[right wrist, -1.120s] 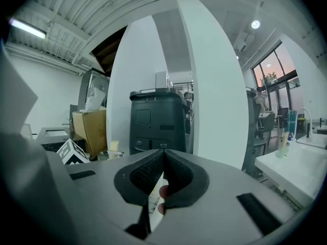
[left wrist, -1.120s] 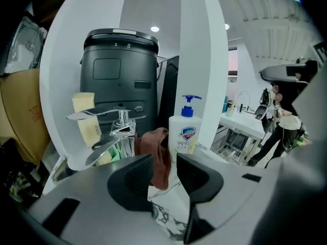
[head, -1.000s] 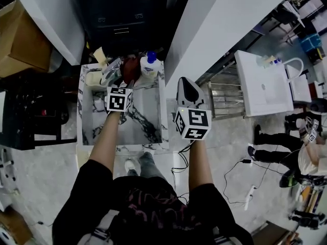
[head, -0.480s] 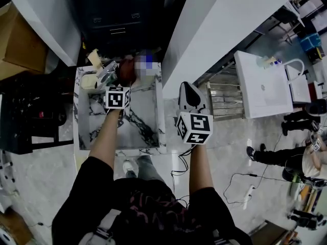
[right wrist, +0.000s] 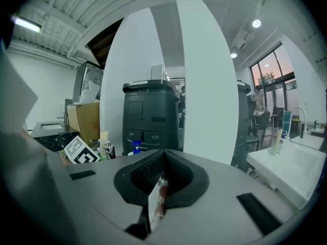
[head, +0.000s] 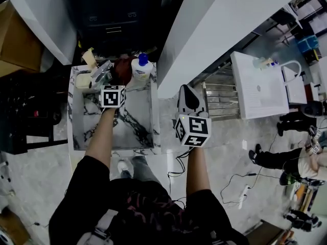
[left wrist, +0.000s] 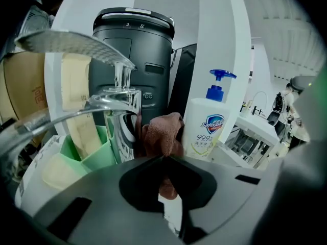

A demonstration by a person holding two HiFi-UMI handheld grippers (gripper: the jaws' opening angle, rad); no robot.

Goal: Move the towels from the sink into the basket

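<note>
A brown towel lies bunched at the back of the marble sink, between the chrome faucet and a white soap bottle. My left gripper reaches into the sink to it. In the left gripper view its jaws are closing, and the left gripper pinches the brown towel at the tips, with cloth showing above and below them. My right gripper hovers to the right of the sink, outside it. In its own view the right gripper is shut on nothing. No basket is in view.
The faucet and a green holder stand left of the towel, the soap bottle on its right. A dark bin stands behind the sink. A white column, a metal rack and a white basin are at the right.
My left gripper has moved forward along the sink to the towel by the faucet. The right gripper has stayed beside the sink.
</note>
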